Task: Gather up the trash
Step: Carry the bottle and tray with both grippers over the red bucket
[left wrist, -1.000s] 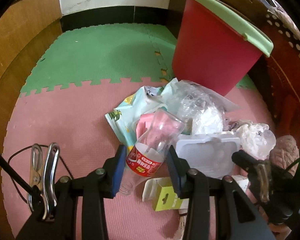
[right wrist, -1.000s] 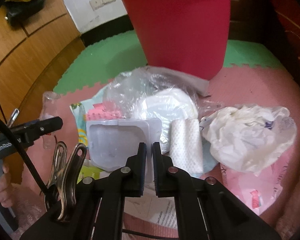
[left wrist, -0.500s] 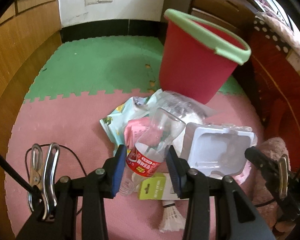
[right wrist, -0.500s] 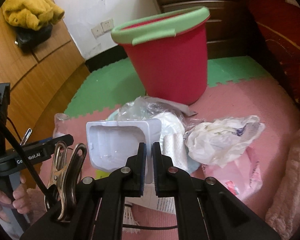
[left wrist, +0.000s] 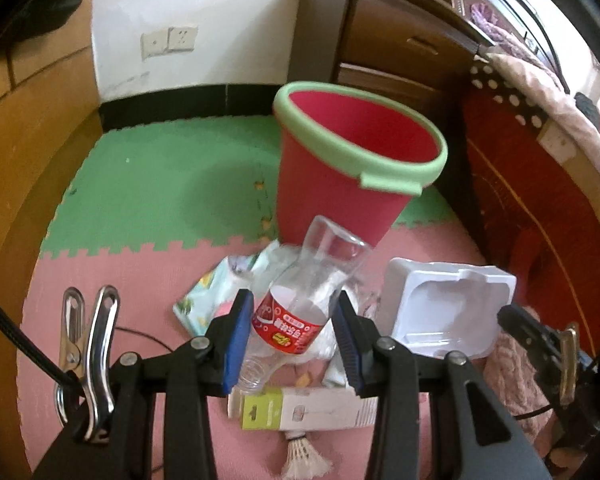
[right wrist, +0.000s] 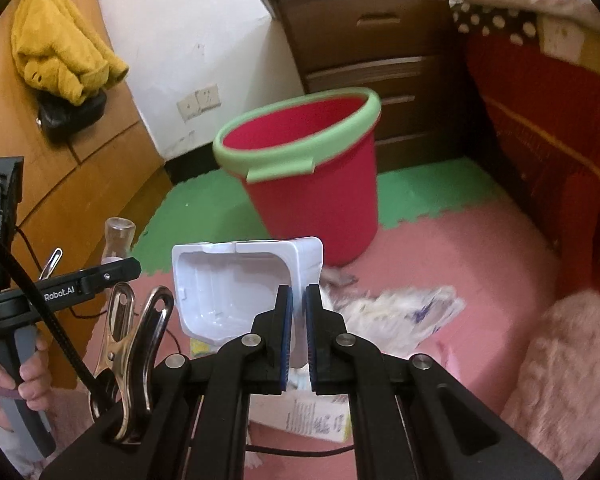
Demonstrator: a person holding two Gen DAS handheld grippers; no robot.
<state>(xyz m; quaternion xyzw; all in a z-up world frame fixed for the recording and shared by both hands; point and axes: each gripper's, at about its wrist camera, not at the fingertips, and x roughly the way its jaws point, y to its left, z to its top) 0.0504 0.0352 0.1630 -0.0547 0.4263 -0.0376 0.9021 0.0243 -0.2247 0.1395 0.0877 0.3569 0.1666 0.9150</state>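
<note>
My left gripper (left wrist: 294, 332) is shut on a clear plastic bottle (left wrist: 304, 300) with a red label, held above the floor, base pointing toward the red bucket with a green rim (left wrist: 352, 168). My right gripper (right wrist: 298, 334) is shut on the edge of a white plastic tray (right wrist: 236, 288), lifted in front of the bucket (right wrist: 312, 184). The tray also shows in the left wrist view (left wrist: 444, 308), right of the bottle. The bucket looks empty inside.
On the pink mat lie a green-and-white carton (left wrist: 300, 408), a shuttlecock (left wrist: 300, 456), a printed wrapper (left wrist: 208, 296) and a crumpled white bag (right wrist: 400, 312). A pink fluffy thing (right wrist: 564, 364) lies right. A dresser (right wrist: 376, 40) and red bed side stand behind.
Both grippers have risen and pulled back with the bottle and the tray. The bucket's open top has come into view, and the trash pile lies lower beneath them.
</note>
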